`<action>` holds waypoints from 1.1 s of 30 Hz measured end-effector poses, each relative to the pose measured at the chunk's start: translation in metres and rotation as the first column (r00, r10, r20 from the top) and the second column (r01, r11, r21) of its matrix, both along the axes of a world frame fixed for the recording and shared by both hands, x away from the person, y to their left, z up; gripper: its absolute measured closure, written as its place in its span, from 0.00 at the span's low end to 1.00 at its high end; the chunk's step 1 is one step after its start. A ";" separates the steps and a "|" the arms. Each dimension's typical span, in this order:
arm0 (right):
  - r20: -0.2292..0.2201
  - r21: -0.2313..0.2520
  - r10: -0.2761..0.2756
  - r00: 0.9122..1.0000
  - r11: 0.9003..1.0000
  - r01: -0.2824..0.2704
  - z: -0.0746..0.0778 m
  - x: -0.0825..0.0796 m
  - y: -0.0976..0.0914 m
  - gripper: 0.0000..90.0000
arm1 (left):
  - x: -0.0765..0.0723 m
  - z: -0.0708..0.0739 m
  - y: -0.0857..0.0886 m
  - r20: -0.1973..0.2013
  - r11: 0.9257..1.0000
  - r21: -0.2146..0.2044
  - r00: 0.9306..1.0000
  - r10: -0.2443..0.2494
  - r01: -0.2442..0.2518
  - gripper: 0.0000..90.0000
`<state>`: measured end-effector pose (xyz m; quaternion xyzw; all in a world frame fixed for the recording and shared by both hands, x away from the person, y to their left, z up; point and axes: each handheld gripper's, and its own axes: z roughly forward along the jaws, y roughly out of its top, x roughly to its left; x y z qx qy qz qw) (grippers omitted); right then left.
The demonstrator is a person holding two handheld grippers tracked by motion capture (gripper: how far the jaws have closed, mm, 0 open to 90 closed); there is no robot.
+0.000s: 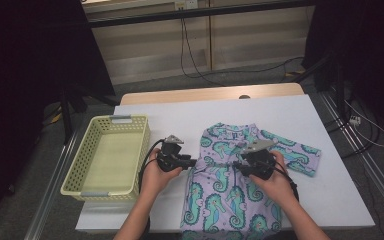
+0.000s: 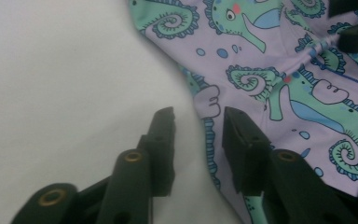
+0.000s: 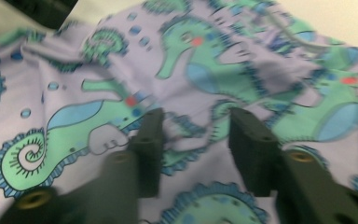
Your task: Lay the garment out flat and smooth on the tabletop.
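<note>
A lilac child's garment (image 1: 230,175) printed with green seahorses lies flat on the white table cover (image 1: 180,112), one sleeve stretched to the right. My left gripper (image 1: 192,162) sits at its left edge, pointing right. In the left gripper view the jaws (image 2: 199,116) stand apart over the garment's (image 2: 279,70) hem edge, with no pad pressing on it. My right gripper (image 1: 237,167) hovers over the garment's middle, pointing left. In the right gripper view its jaws (image 3: 198,119) are apart just above the wrinkled fabric (image 3: 121,56), gripping nothing. The right gripper's tips (image 2: 356,35) also appear far off in the left gripper view.
A pale yellow mesh basket (image 1: 141,150) stands at the table's left side, with nothing inside it. Bare white cover lies behind the garment and to its right. A wooden table edge (image 1: 210,94) runs along the back, with cables on the floor beyond.
</note>
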<state>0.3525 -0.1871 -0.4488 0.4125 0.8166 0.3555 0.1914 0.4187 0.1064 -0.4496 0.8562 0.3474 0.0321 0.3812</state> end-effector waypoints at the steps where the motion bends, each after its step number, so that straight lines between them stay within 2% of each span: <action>1: 0.005 0.022 -0.016 1.000 1.000 0.015 0.002 0.000 -0.005 0.56 | 0.000 0.001 0.001 0.012 1.000 0.004 1.000 0.014 -0.014 0.65; 2: 0.005 0.022 -0.016 1.000 1.000 0.015 0.002 0.000 -0.005 0.56 | 0.000 0.001 0.001 0.012 1.000 0.004 1.000 0.014 -0.014 0.58; 3: -0.001 0.050 -0.056 0.998 0.997 0.056 0.004 0.000 -0.017 0.48 | 0.001 0.002 0.003 0.027 1.000 0.015 0.999 0.027 -0.027 0.54; 6: 0.000 0.050 -0.080 0.997 0.996 0.080 0.004 0.001 -0.024 0.44 | 0.001 0.004 0.004 0.044 0.999 0.017 0.998 0.043 -0.044 0.41; 7: -0.005 0.067 -0.099 0.995 0.993 0.100 0.005 0.002 -0.029 0.40 | 0.003 0.005 0.007 0.064 0.999 0.024 0.997 0.039 -0.040 0.37; 8: -0.005 0.067 -0.099 0.995 0.993 0.100 0.005 0.002 -0.029 0.40 | 0.003 0.005 0.007 0.064 0.999 0.024 0.997 0.039 -0.040 0.33; 9: -0.007 0.079 -0.104 0.995 0.991 0.104 0.005 0.003 -0.032 0.36 | 0.005 0.006 0.009 0.085 0.999 0.039 0.996 0.033 -0.036 0.30; 10: -0.003 0.081 -0.102 0.995 0.991 0.102 0.005 0.004 -0.032 0.34 | 0.006 0.006 0.011 0.095 0.998 0.035 0.995 0.042 -0.046 0.28; 15: -0.009 0.079 -0.108 0.994 0.991 0.109 0.004 0.004 -0.033 0.27 | 0.007 0.008 0.016 0.093 0.997 0.015 0.993 0.070 -0.072 0.24; 17: -0.008 0.088 -0.115 0.993 0.989 0.115 0.004 0.004 -0.035 0.25 | 0.008 0.009 0.018 0.093 0.998 0.019 0.993 0.066 -0.068 0.23; 20: -0.010 0.084 -0.123 0.992 0.989 0.123 0.004 0.005 -0.039 0.25 | 0.009 0.008 0.019 0.091 0.997 0.015 0.993 0.076 -0.078 0.21; 22: -0.013 0.083 -0.127 0.992 0.988 0.127 0.004 0.005 -0.040 0.24 | 0.010 0.008 0.020 0.091 0.997 0.022 0.994 0.066 -0.069 0.20; 23: -0.008 0.079 -0.130 0.991 0.988 0.130 0.006 0.004 -0.042 0.25 | 0.010 0.007 0.021 0.093 0.997 0.043 0.994 0.053 -0.057 0.20; 26: -0.002 0.077 -0.129 0.992 0.989 0.129 0.008 0.003 -0.043 0.26 | 0.009 0.006 0.023 0.089 0.997 0.042 0.995 0.054 -0.058 0.19; 27: 0.012 0.073 -0.130 0.991 0.989 0.128 0.010 0.000 -0.045 0.26 | 0.008 0.005 0.024 0.092 0.997 0.041 0.993 0.068 -0.072 0.18; 32: 0.012 0.060 -0.126 0.992 0.990 0.125 0.010 -0.005 -0.050 0.25 | 0.010 0.007 0.027 0.099 0.996 0.031 0.992 0.077 -0.081 0.17; 33: 0.006 0.056 -0.142 0.990 0.988 0.142 0.009 -0.006 -0.056 0.25 | 0.010 0.007 0.027 0.096 0.996 0.026 0.992 0.082 -0.085 0.17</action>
